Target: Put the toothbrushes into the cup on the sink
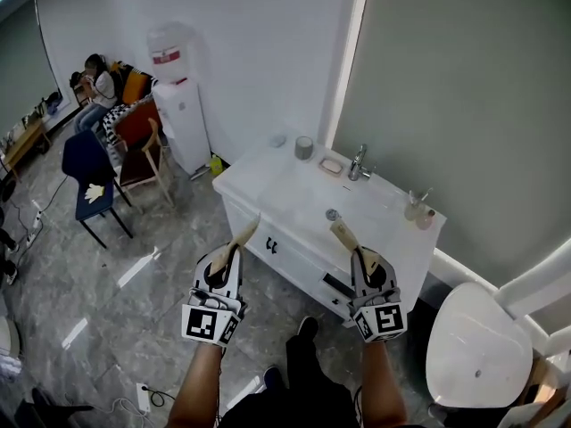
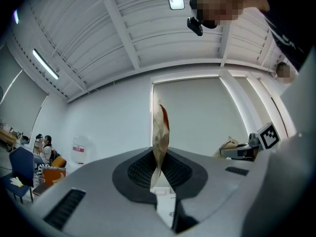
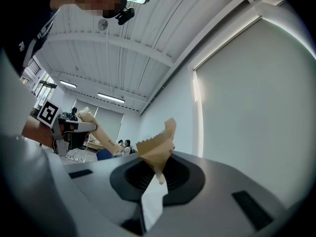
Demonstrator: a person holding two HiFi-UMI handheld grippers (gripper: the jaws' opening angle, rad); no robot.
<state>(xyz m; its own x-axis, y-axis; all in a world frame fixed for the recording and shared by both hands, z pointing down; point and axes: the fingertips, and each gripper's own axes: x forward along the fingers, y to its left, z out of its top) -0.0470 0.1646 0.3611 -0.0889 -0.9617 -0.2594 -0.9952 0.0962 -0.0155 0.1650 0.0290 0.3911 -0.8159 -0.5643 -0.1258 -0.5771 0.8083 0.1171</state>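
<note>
Head view, looking steeply down at a white sink (image 1: 268, 190) set against the wall. The left gripper (image 1: 234, 250) has its jaws closed on the lower end of a tan-wrapped toothbrush (image 1: 245, 231), which projects forward and upward from the pads (the left gripper view shows the wrapper pinched edge-on). The right gripper (image 1: 359, 253) is likewise clamped on a second toothbrush (image 1: 343, 233), whose crumpled tan wrapper fans out above the jaws. Both grippers are held side by side before the front of the sink. The cup (image 1: 304, 147), grey and upright, stands at the back of the counter near the wall, left of the faucet (image 1: 359, 162) and well apart from both toothbrushes.
</note>
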